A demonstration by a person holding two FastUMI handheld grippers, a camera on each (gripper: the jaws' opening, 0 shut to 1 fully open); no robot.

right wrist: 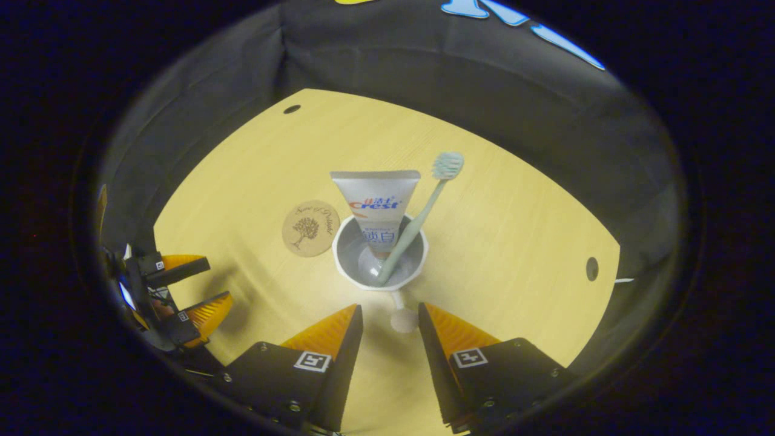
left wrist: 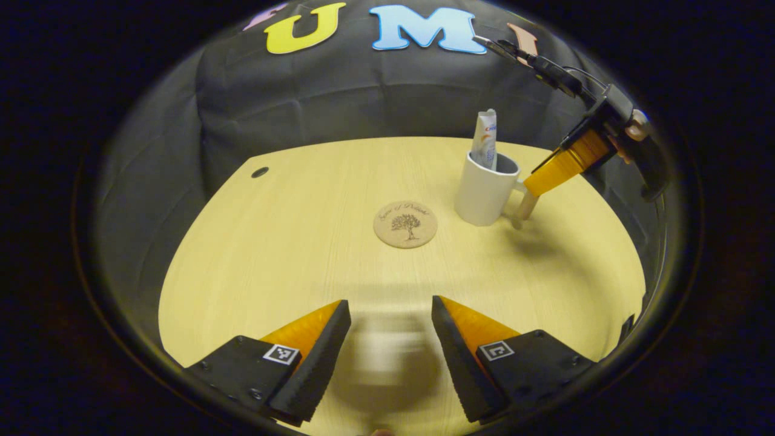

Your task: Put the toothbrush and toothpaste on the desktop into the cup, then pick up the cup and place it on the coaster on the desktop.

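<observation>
Two claws work over a pale wood-grain surface (left wrist: 290,242) backed by black cloth. In the right gripper view, the right claw (right wrist: 390,330) is spread open, its two fingers flanking the handle (right wrist: 402,315) of a white mug (right wrist: 380,257) without pressing on it; the handle sits in the gap between the fingertips, and I cannot tell whether either finger touches it. The mug stands upright on the surface and holds both task items: a toothpaste tube (right wrist: 378,209) standing cap-down with its flat crimped end up, and a pale green toothbrush (right wrist: 421,212) leaning to the right with its bristled head above the rim. Just left of the mug, apart from it, lies a round cork coaster (right wrist: 310,228) printed with a tree, bare on top. Farther left in the same view the left claw (right wrist: 184,284) appears, its fingers parted and holding nothing. In the left gripper view, the left claw (left wrist: 390,327) hangs released over the near part of the surface, with a blurred pale patch between its fingers that I cannot identify. Beyond it lies the coaster (left wrist: 405,224), and to its right stands the mug (left wrist: 484,191) with the toothpaste tube (left wrist: 486,139) sticking up from it. The right claw (left wrist: 533,191) reaches down to the mug's handle from the right, held by a hand (left wrist: 636,130) at the edge. A small dark round hole (left wrist: 260,172) marks the far left of the surface.
</observation>
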